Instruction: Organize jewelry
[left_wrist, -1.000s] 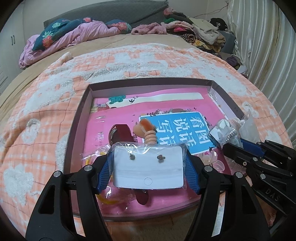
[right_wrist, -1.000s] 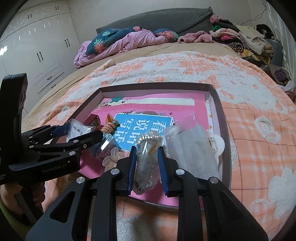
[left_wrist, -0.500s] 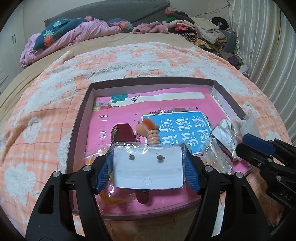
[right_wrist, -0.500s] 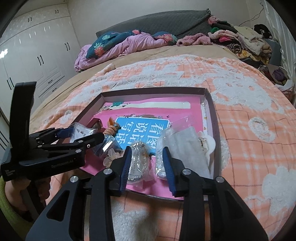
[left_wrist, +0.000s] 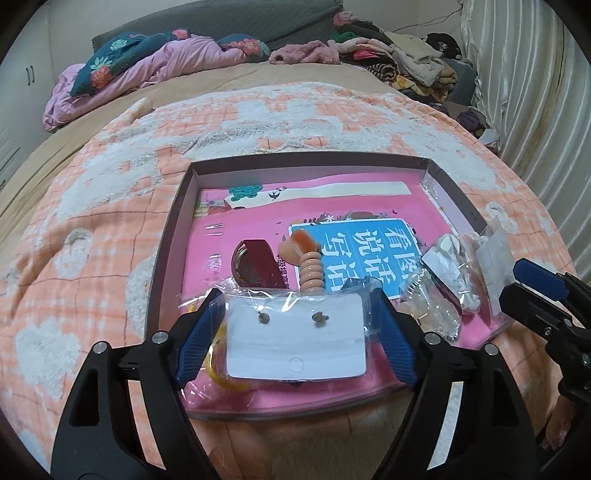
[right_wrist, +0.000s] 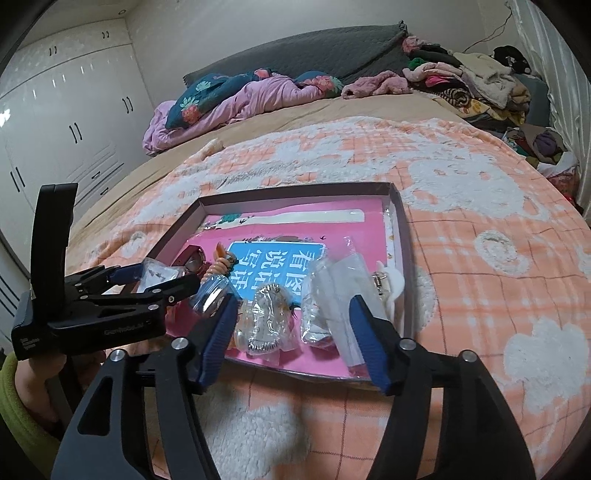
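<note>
A shallow box (left_wrist: 173, 221) with a pink lining lies on the bed and holds bagged jewelry. My left gripper (left_wrist: 295, 328) is shut on a clear bag with an earring card (left_wrist: 295, 343) and holds it over the box's near edge. It also shows in the right wrist view (right_wrist: 147, 275). My right gripper (right_wrist: 291, 332) is open and empty at the box's near right edge. A bagged silver bracelet (right_wrist: 264, 321) and another clear bag (right_wrist: 332, 291) lie in the box between its fingers. A dark red ring box (left_wrist: 255, 264) and a peach beaded piece (left_wrist: 310, 266) lie further in.
The box sits on an orange and white fluffy blanket (left_wrist: 92, 229). A white hair clip (right_wrist: 391, 284) lies by the box's right wall. Bedding and piled clothes (right_wrist: 476, 85) are at the far end. White wardrobes (right_wrist: 55, 122) stand on the left.
My right gripper has opened, let go of the bagged bracelet into the box, and drawn back toward the near edge. My left gripper still holds the earring card bag in place.
</note>
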